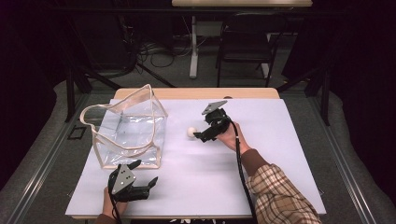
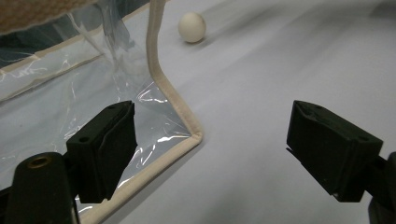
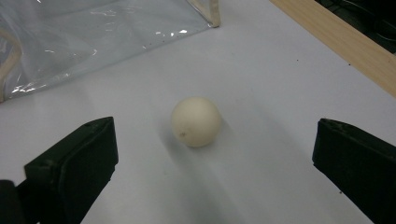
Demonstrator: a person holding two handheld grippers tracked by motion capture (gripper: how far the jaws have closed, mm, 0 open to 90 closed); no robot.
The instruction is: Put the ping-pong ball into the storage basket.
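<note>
Ball [image 3: 195, 122] | between right gripper's [image 3: 212, 154] spread jaws (untouched) | on table [image 3: 261, 84]

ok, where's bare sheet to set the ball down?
Free: the wide stretch right of the right tongs, out to the sheet edge, and the middle between both tongs. Crowded: the left, where the clear bag stands with the left tongs at its corner.

left gripper [image 1: 142, 176]: near front edge, jaws spread wide, forearm entering from below | right gripper [image 1: 198, 135]: arm stretched forward, plaid sleeve, jaws spread wide
</note>
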